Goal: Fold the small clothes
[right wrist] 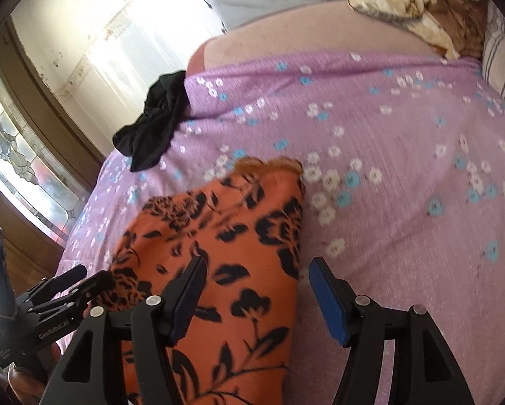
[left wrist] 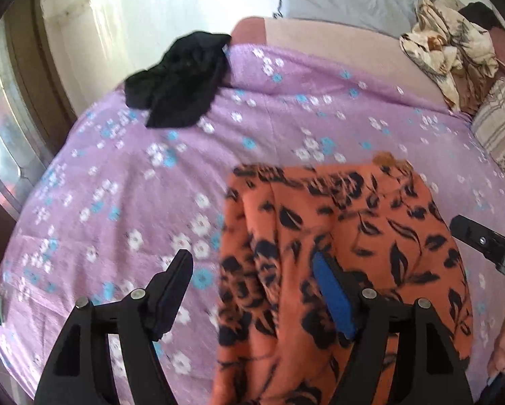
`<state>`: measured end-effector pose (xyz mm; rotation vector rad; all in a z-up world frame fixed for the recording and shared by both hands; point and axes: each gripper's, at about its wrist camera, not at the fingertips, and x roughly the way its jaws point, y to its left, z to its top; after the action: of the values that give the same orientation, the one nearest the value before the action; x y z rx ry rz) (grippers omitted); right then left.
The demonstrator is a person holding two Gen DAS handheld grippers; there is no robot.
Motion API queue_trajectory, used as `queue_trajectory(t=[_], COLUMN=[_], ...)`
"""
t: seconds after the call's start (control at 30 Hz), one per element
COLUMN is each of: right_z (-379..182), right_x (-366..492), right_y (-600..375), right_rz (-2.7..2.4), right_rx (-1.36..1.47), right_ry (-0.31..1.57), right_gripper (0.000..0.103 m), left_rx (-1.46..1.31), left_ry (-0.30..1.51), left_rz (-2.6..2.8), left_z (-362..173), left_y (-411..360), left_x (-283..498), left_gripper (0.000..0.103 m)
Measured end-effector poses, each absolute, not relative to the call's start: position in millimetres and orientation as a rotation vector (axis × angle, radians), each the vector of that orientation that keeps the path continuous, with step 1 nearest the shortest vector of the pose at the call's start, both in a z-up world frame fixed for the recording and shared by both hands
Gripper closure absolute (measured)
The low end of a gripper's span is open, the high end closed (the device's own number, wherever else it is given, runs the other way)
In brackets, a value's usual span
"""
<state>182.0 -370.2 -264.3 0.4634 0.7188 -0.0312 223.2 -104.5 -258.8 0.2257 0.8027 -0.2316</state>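
**Both tools open above the folded orange garment on the bed**

I see one orange garment (left wrist: 346, 236) of soft knit, printed with black leaves and flowers, lying folded into a long strip on the bed (left wrist: 124, 182). It fills the lower centre of the left wrist view and the lower left-centre of the right wrist view. The bed cover is lilac, finely ribbed, scattered with white and blue flowers.

My left tool (left wrist: 252, 287) stands wide open, nothing between its two fingers; one pad is over the cover, the blue-faced pad over the garment. My right tool (right wrist: 255, 290) is likewise open and empty, straddling the strip's right edge.

One black garment (left wrist: 178, 81), crumpled and matte, lies at the upper left of both views, at the bed's far edge. One cream and brown patterned cloth (left wrist: 448, 50) is bunched at the upper right.

Only the left view shows fingers of a hand (left wrist: 503, 347) at its right edge. Only the right view shows a leaded window (right wrist: 19, 162) at its left.
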Motion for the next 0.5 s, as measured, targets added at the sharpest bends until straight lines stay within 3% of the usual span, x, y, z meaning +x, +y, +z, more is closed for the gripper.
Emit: queue_trajectory(t=[0.1, 0.2, 0.4, 0.5], right_z=[-255.5, -253.8, -302.9, -303.7], right_x=[190.6, 205.9, 247.4, 247.4], right_y=[-359.5, -350.3, -358.0, -366.7], right_rz=[-0.013, 0.018, -0.072, -0.052], right_rx=[0.441, 0.447, 0.509, 0.565], right_ry=[0.672, 0.678, 0.900, 0.884], right_gripper=[0.039, 0.054, 0.058, 0.058], left_rx=[0.218, 0.219, 0.204, 0.196], left_ry=[0.790, 0.835, 0.985, 0.993], left_rz=[-0.210, -0.196, -0.201, -0.205], left_z=[-261.6, -272.7, -302.8, -301.9], left_y=[-105.6, -108.1, -105.2, -102.1], left_x=[236.8, 254.4, 281.4, 282.8], left_gripper=[0.028, 0.028, 0.024, 0.022])
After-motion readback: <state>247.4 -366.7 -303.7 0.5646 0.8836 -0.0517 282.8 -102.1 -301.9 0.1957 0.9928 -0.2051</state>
